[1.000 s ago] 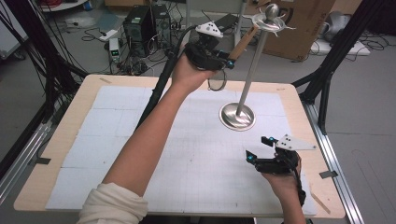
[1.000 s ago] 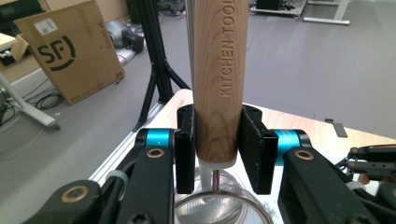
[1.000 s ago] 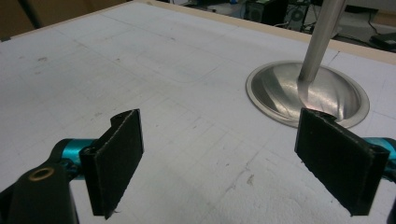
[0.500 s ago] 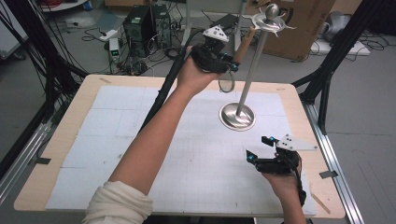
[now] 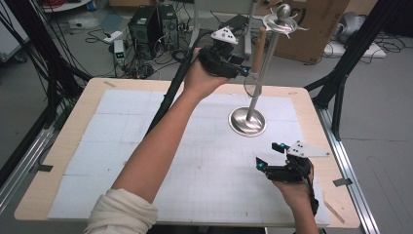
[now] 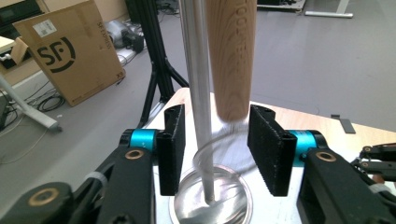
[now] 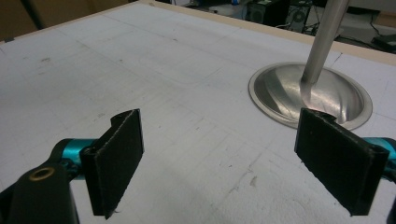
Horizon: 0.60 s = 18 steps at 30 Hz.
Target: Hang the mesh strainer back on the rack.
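So here we've got the left gripper (image 5: 242, 68) held up high at the far side of the counter (image 5: 68, 141), right next to the metal stand (image 5: 258, 73). Its fingers (image 6: 171, 140) have just been opening, and in the left gripper view they now stand a bit apart with both the stand's thin pole and the lower end of a wooden handle (image 6: 231, 56) in the gap. The pads aren't pressing on either one as far as we can see. A thin wire loop (image 6: 212, 149) shows blurry just under the tip of the handle, so we'd guess it's a whisk, but we can't tell for sure.

In the high view the wooden handle runs almost upright alongside the pole, its top close under the spiky hook ring (image 5: 281, 20) at the stand's top, with the wire loop hanging below it beside the pole. Whether the handle is actually hooked up there, we can't make out.

The stand's round base (image 5: 247, 122) sits on the white mat (image 5: 146, 146) toward the right half of the counter.

The right gripper (image 5: 269, 161) rests low near the front right corner, close to the base but not touching it. Its fingers (image 7: 116, 158) are spread wide with nothing but mat between them.
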Each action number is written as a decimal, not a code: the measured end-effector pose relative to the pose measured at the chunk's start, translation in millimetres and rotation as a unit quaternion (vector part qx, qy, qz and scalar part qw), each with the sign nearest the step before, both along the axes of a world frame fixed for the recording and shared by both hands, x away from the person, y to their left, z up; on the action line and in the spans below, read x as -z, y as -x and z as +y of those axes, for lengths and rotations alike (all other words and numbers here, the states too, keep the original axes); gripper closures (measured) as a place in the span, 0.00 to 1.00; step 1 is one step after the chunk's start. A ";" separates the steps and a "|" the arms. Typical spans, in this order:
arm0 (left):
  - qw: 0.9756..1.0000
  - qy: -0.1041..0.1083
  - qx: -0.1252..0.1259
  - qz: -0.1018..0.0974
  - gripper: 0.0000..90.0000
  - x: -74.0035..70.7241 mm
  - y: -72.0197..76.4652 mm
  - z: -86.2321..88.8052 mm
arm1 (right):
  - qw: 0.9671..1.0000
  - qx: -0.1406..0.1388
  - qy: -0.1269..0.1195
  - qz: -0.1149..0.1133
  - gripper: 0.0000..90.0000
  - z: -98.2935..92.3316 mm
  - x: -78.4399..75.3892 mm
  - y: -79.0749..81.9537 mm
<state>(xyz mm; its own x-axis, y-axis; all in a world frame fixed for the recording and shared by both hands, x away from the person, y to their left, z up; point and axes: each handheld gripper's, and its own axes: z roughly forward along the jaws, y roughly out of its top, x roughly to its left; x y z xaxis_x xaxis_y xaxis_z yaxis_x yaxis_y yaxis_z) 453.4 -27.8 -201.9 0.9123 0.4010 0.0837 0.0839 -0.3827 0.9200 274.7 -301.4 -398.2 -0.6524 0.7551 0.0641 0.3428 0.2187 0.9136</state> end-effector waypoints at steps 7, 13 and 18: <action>1.000 0.000 0.006 0.010 0.57 5.8 2.3 9.0 | 1.000 0.003 -0.003 -0.004 0.16 -2.9 -1.7 0.9; 1.000 0.003 0.003 0.018 0.54 13.4 4.4 22.4 | 1.000 0.001 0.002 -0.003 0.16 -2.0 -0.4 0.0; 1.000 0.013 0.002 0.021 0.52 15.9 8.3 33.4 | 1.000 0.004 0.000 -0.001 0.16 -3.4 -0.6 0.3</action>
